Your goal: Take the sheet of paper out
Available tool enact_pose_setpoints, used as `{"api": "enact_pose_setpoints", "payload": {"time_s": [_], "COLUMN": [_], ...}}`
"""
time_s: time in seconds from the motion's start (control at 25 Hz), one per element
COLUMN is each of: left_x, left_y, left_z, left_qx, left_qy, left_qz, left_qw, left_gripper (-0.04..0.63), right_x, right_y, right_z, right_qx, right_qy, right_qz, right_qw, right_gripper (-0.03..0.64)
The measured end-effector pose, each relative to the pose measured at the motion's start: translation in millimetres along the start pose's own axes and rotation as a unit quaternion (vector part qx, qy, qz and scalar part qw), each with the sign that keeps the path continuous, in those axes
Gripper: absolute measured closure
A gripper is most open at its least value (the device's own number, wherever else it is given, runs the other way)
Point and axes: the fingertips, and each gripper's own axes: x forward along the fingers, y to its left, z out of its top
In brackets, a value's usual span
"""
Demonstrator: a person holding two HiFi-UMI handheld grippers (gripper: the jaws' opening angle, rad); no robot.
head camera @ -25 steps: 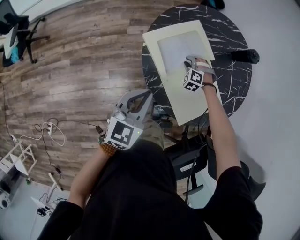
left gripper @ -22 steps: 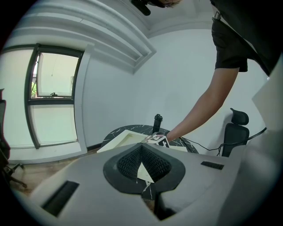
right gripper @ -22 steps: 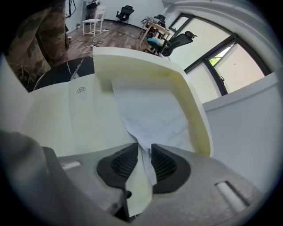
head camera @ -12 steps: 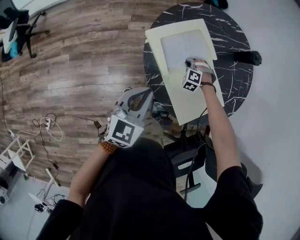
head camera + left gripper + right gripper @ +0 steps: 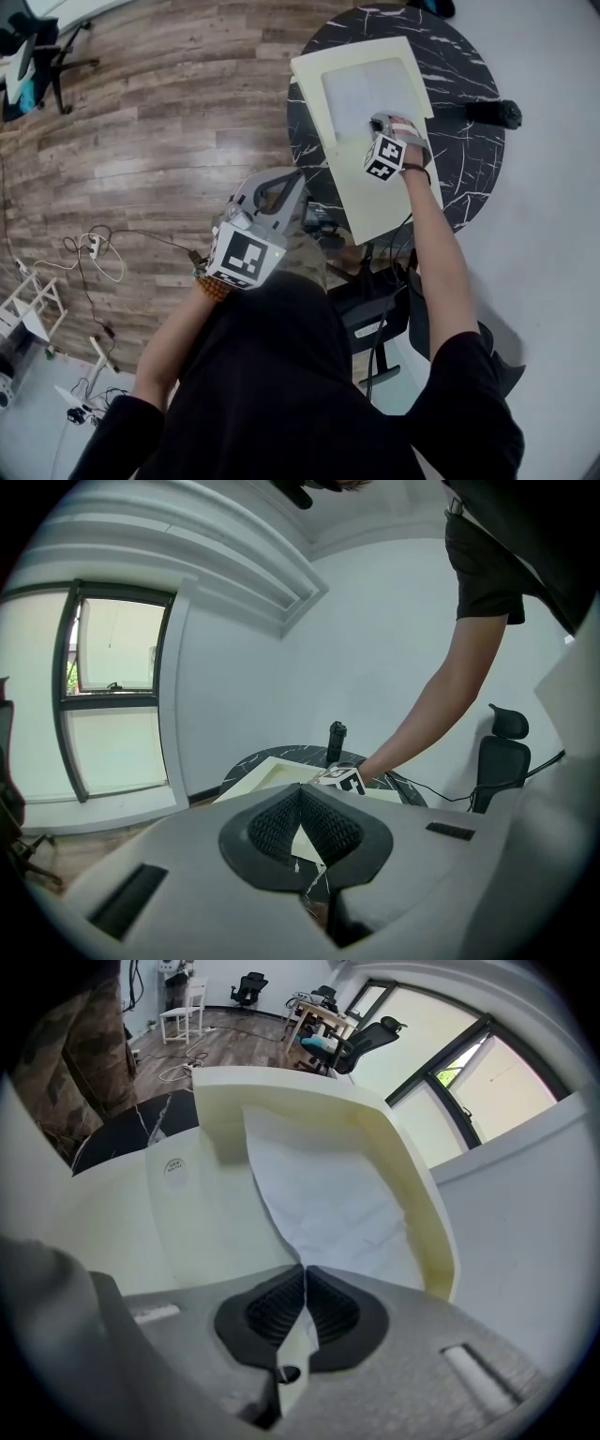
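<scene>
Right gripper, pointing steeply down, its jaws pressed together on the near corner of the sheet of paper. The rest of the sheet spreads away ahead of the jaws, lying in the shallow recess of a cream tray. The tray's raised rim borders the sheet on the far side and to the right of the jaws, and a flat cream margin lies to their left. The tray rests on a round black marble table, where a black cylindrical object stands well apart to the gripper's right. Left gripper, jaws closed on nothing, is held off the table over the wooden floor, well apart from the right one. Cables and an office chair lie farther left.
</scene>
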Motion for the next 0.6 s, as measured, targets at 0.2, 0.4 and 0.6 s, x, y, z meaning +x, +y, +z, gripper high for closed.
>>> {"api": "enact_pose_setpoints", "payload": {"time_s": [0.2, 0.4, 0.6], "left_x": [-4.5, -10.9, -13.0], "left_y": [-1.7, -3.7, -6.5], "left_z": [0.4, 1.6, 3.9], "left_qx": [-0.001, 0.001, 0.005], "left_qy": [-0.002, -0.007, -0.012], "left_qz": [0.004, 0.005, 0.005], "left_qw": [1.0, 1.0, 0.9999], "left_gripper": [0.601, 0.601, 0.6], "right_x": [-2.2, -10.3, -19.5], "right_y": [3.3, 9.2, 12.8], "right_z": [0.4, 2.9, 0.2], "right_qx": [0.003, 0.009, 0.017], "right_qy": [0.004, 0.002, 0.001], "right_qz": [0.015, 0.025, 0.028], "right_qw": [1.0, 1.0, 0.999], "right_gripper": [0.615, 0.615, 0.615]}}
